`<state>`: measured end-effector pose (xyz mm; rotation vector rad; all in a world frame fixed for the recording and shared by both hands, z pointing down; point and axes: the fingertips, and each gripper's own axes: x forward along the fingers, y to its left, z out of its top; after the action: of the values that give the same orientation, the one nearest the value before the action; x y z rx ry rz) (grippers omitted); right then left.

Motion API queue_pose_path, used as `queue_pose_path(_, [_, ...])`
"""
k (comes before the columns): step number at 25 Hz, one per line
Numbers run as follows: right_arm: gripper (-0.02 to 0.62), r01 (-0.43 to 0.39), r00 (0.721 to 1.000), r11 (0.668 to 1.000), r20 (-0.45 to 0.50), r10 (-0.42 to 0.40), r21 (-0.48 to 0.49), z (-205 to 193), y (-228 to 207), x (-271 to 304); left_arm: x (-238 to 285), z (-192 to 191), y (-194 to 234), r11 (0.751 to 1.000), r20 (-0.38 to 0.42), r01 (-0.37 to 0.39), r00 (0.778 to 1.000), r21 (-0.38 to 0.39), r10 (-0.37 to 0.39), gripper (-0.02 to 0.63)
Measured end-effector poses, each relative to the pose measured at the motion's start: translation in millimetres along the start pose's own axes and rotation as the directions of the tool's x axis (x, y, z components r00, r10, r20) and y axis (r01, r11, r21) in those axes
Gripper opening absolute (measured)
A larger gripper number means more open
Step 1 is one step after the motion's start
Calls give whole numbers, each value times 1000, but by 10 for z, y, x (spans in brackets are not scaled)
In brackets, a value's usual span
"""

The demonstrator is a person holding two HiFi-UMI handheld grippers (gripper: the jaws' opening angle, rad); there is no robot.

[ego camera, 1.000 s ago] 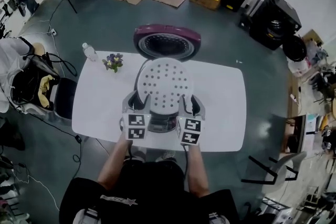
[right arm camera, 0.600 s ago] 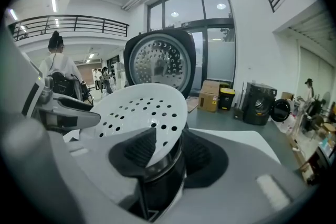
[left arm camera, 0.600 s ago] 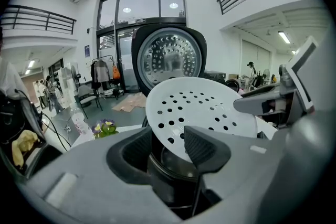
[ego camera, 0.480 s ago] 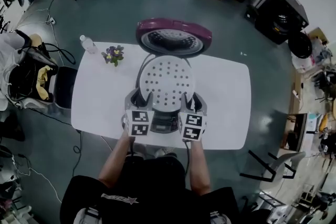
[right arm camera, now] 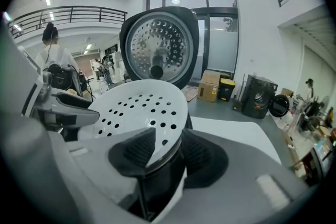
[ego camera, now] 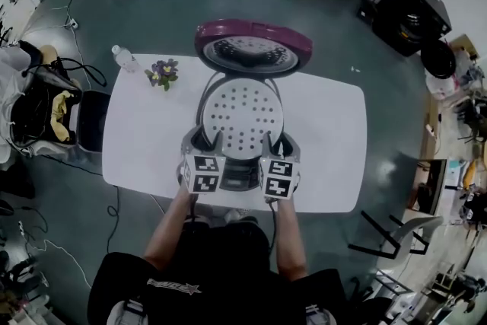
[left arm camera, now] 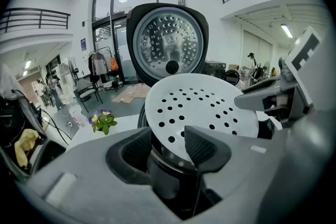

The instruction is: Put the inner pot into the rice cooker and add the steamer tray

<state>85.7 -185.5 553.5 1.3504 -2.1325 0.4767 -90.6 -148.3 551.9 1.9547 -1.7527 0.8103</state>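
Both grippers are clamped on the tray: the left gripper (left arm camera: pixel 167 140) has the tray's (ego camera: pixel 242 114) near left rim pinched between its pads, and the right gripper (right arm camera: pixel 168 140) pinches the near right rim the same way, with one pad lying on the perforated top and the other below the edge. The white round tray lies over the mouth of the cooker (ego camera: pixel 238 177), tilted slightly up at its far side; whether it is seated I cannot tell. Just under its near edge the pot (left arm camera: pixel 169 155) shows a shiny rim inside the dark body. The maroon lid (ego camera: pixel 253 48) stands open behind the tray, its metal inner plate facing the grippers. The cooker sits mid-table (ego camera: pixel 148 141), with flowers (ego camera: pixel 161 74) and a bottle (ego camera: pixel 122 57) near the far left corner.
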Motion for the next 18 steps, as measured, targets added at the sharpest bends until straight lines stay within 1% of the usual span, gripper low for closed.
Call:
queue_pose_path(5, [158,3,1000,1000,-26,-3,9,-65,-7,45,27,-31,-14,1000,-28,12,1000,-2,-12,210])
queue_pose_path(11, [158,-18,996,999,-81,20,28,-142,26,101,69,-138,-25,999,-95,45,994,-5,-45,209])
queue_pose_path(17, [161,-27,994,999,-101,32,44,-159,21,115,81,-132,-28,999,-109,36,993,14,-34,212])
queue_pose_path(18, [176,-32,994,998,-100,36,47,-161,25,115,81,-133,-27,999,-107,37,994,13,-35,212])
